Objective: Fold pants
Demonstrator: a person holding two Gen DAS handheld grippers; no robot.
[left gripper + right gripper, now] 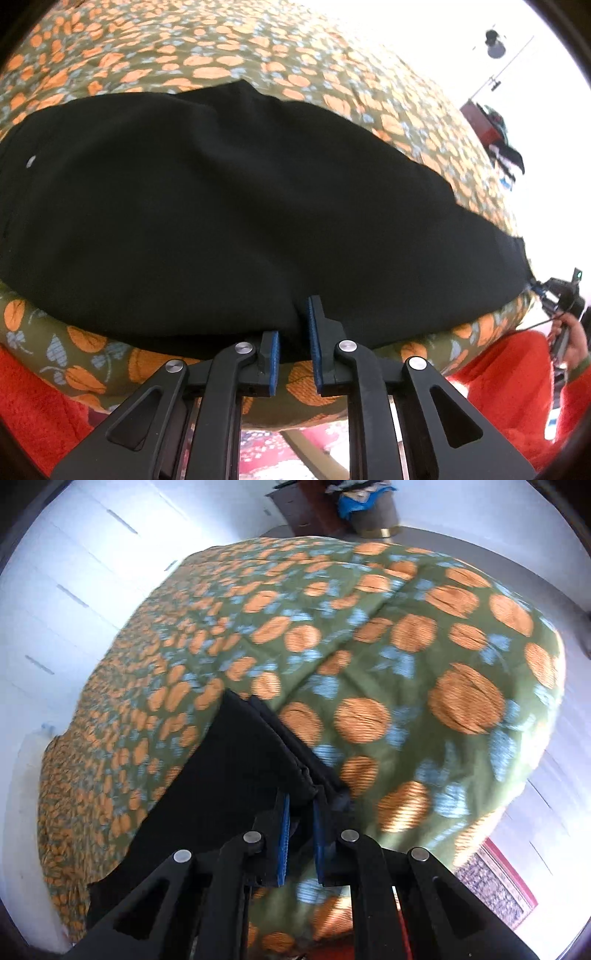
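Observation:
Black pants (pixel 229 206) lie spread across a bed with a green sheet printed with orange and blue shapes (pixel 207 48). My left gripper (pixel 293 325) is at the pants' near edge, its blue-padded fingers shut on a pinch of the black cloth. In the right wrist view the pants (pixel 221 782) run from the lower left up to a bunched end. My right gripper (pixel 300 812) is shut on that bunched end and holds it a little above the sheet (pixel 424 664). The right gripper also shows at the far right of the left wrist view (pixel 554 291).
The bed's near edge runs under my left gripper, with red cloth (pixel 506 373) below it on both sides. A brown cabinet with a round bin (pixel 365 513) stands beyond the far end of the bed. White walls (pixel 55 609) flank the bed. A patterned rug (pixel 495 882) lies on the floor at the lower right.

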